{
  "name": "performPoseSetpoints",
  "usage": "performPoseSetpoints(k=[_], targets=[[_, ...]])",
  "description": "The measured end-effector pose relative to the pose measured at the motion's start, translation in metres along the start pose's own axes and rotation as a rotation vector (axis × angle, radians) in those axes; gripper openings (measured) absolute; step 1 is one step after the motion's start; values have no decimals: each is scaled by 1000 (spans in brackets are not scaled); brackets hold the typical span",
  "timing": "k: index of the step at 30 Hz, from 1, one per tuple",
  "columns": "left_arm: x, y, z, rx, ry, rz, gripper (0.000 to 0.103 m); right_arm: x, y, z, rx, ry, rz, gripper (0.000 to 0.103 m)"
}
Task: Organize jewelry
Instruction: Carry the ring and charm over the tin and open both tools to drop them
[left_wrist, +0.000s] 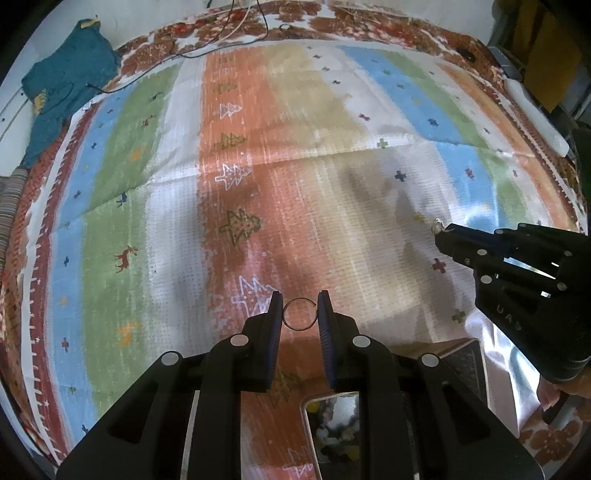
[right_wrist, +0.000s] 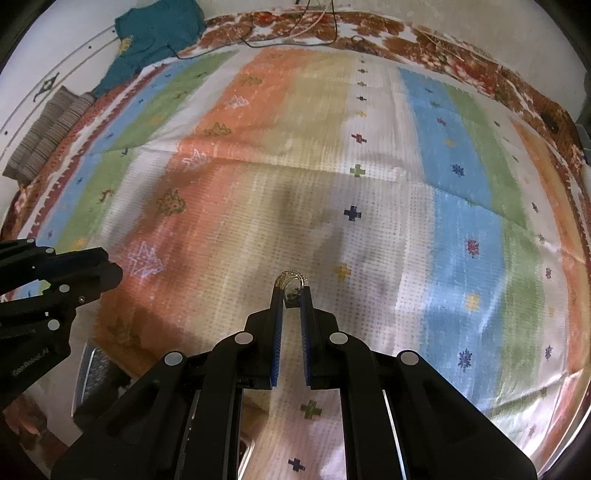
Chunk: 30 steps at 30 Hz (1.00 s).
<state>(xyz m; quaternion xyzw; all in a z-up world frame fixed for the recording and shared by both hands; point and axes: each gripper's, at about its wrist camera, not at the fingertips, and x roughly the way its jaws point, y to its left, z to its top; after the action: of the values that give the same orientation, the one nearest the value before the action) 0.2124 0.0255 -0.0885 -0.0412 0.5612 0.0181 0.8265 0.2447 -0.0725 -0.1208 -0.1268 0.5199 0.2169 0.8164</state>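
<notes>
The left gripper holds a thin wire ring between its two fingers. The fingers are only a little apart, just wide enough for the ring, and they press on its two sides. The ring hangs in the air above the striped cloth.

The right gripper has its fingers almost all the way together. They pinch a small sparkly ring at the very tips. In the left camera this gripper shows at about 3 o'clock, with the little ring peeking out of its tip.

Both rings are off the cloth, so the step in hand looks like carrying them to the box. A box with a shiny mirror lid sits low at about 6 o'clock in the left view, right under the fingers. Small bright things show in the mirror, but they are too blurry to name.

To do this well, both grips should stay steady. The wire ring is thin and held only by its edges, so a quick turn could make it pop out. The sparkly ring sits right at the fingertips, so it could slip too. Slow moves are best, then lowering each ring close to its spot before letting go.
</notes>
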Motion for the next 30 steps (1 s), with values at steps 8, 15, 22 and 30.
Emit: performPoseSetpoints(k=[8,15,22,30], targets=[[-25,-5,-7,3,-52,-29,19,-25,-1,-6,16,-48,18,10],[-45,-10,-16,8,-93,-51,19,-45,8,-16,0,-87,29,10],[-58,-11,-26,13,-113,-61,19,-59,14,-25,-12,-111,33,10],[-69,-14,-36,21,-131,-65,19,-71,21,-36,-23,-133,44,10]])
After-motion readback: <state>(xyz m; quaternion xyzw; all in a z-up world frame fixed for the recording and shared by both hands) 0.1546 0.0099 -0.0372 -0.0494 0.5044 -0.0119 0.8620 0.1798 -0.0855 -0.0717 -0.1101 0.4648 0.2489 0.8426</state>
